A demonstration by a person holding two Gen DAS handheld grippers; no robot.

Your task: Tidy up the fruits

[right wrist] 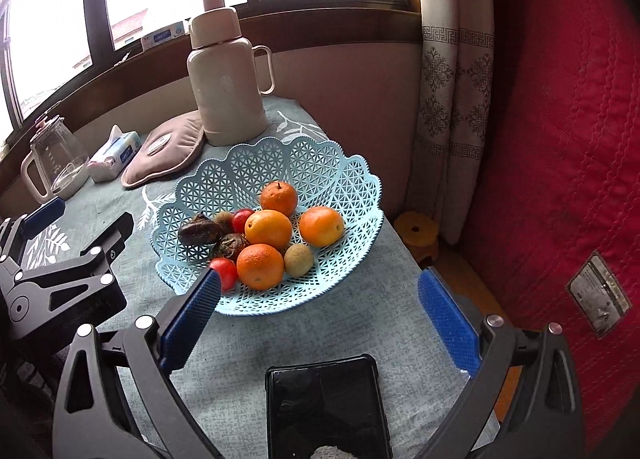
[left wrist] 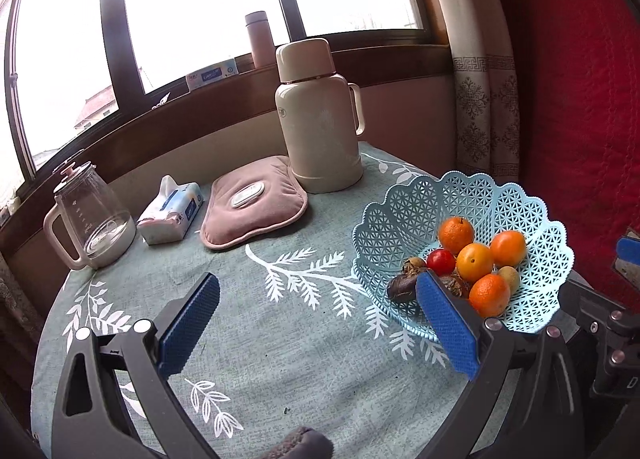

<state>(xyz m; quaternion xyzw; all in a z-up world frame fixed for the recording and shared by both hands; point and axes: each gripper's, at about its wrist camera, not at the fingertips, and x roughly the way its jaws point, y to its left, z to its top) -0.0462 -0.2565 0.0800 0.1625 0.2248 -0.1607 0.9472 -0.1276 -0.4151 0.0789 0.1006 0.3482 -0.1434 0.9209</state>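
A light blue lattice basket (right wrist: 336, 179) (left wrist: 400, 211) stands on the table near its right edge. It holds several oranges (right wrist: 268, 229) (left wrist: 475, 262), two red tomatoes (right wrist: 224, 273), a tan round fruit (right wrist: 298, 260) and dark wrinkled fruits (right wrist: 198, 233). My left gripper (left wrist: 318, 285) is open and empty, to the left of the basket above the cloth. My right gripper (right wrist: 320, 287) is open and empty, just in front of the basket.
A cream thermos (left wrist: 316, 119), a pink heat pad (left wrist: 254, 207), a tissue pack (left wrist: 170, 211) and a glass kettle (left wrist: 90, 215) stand at the back of the table. A black phone (right wrist: 326, 411) lies at the front edge. A red quilt (right wrist: 560, 139) hangs on the right.
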